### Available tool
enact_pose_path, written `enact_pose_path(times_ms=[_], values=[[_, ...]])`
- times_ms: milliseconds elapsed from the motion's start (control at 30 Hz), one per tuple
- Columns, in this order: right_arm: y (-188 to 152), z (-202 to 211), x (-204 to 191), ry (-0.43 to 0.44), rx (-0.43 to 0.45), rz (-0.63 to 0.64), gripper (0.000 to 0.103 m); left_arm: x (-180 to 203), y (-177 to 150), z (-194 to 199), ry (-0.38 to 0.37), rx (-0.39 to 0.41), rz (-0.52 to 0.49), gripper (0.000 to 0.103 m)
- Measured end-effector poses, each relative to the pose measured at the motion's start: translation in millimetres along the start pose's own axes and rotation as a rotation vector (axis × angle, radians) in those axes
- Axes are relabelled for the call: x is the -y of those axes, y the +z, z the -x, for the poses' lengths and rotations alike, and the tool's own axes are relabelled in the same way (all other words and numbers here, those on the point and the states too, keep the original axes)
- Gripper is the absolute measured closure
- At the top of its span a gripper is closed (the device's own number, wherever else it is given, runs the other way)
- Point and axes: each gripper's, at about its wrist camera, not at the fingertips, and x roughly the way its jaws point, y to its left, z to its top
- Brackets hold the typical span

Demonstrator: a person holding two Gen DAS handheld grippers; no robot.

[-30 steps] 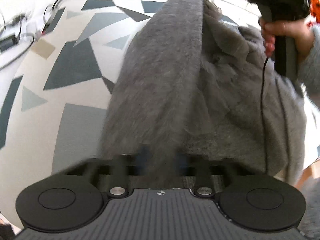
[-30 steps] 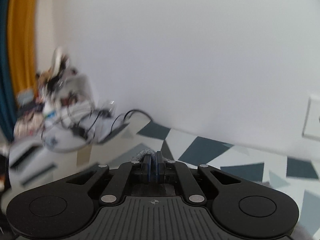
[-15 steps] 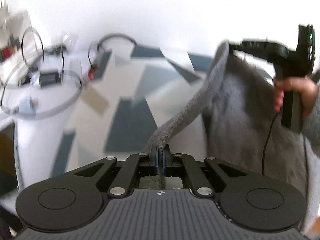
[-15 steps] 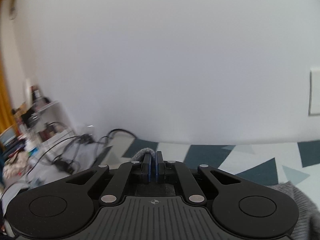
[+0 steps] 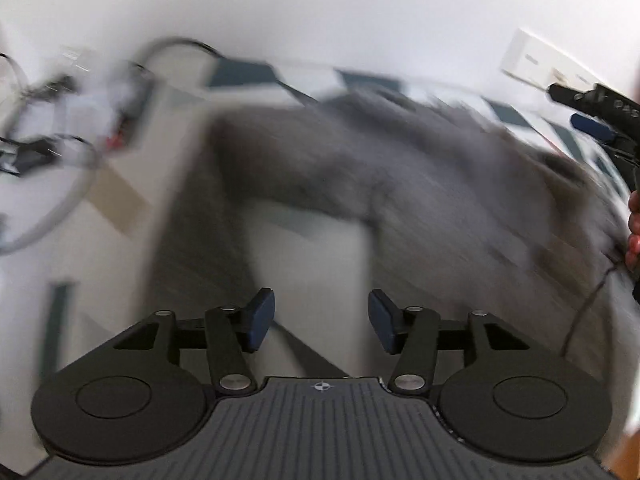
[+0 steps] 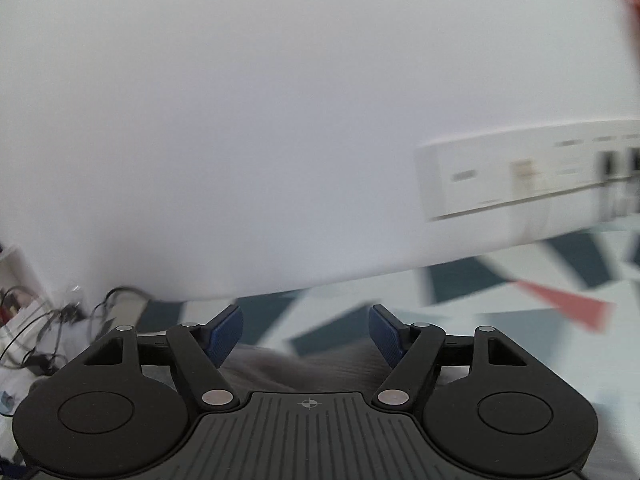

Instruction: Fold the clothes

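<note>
Sweater (image 5: pixel 420 184) (grey, blurred) near cables (image 5: pixel 52 152), both grippers wide.

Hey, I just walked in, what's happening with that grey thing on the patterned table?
A person is folding clothes with a handheld gripper in each hand. The fuzzy grey garment lies spread on the white table with blue-grey geometric shapes. The left gripper and the right gripper both have their jaws open and hold nothing. The left view is motion-blurred, so the fold's exact state is unclear.
</note>
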Motion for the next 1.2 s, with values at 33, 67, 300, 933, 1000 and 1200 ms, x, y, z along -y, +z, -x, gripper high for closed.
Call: enact_pose_path(times_ms=[33, 67, 300, 933, 1000, 1200], values=[[-0.4, 18.6, 15.9, -0.038, 0.013, -0.011, 0.037, 7.7, -3.4, -2.7, -0.032, -0.032, -0.001, 0.043], [-0.8, 37.3, 31.7, -0.076, 0.025, -0.023, 0.037, 15.4, -6.8, -5.4, -0.056, -0.06, -0.004, 0.042], [-36.0, 103.2, 125.2, -0.262, -0.106, -0.105, 0.037, 52.3, -33.1, -24.2, 0.0, -0.126, -0.066, 0.035], [-3.0, 108.8, 185.5, -0.262, -0.017, -0.188, 0.097, 72.8, -54.1, -18.7, 0.11, -0.092, -0.098, 0.084], [26.9, 107.4, 175.9, -0.26, 0.102, -0.121, 0.095, 72.6, -53.6, -19.4, 0.111, -0.091, -0.093, 0.084], [46.8, 104.0, 155.8, -0.216, 0.166, -0.058, 0.043, 71.9, -52.0, -21.6, 0.114, -0.089, -0.078, 0.083]])
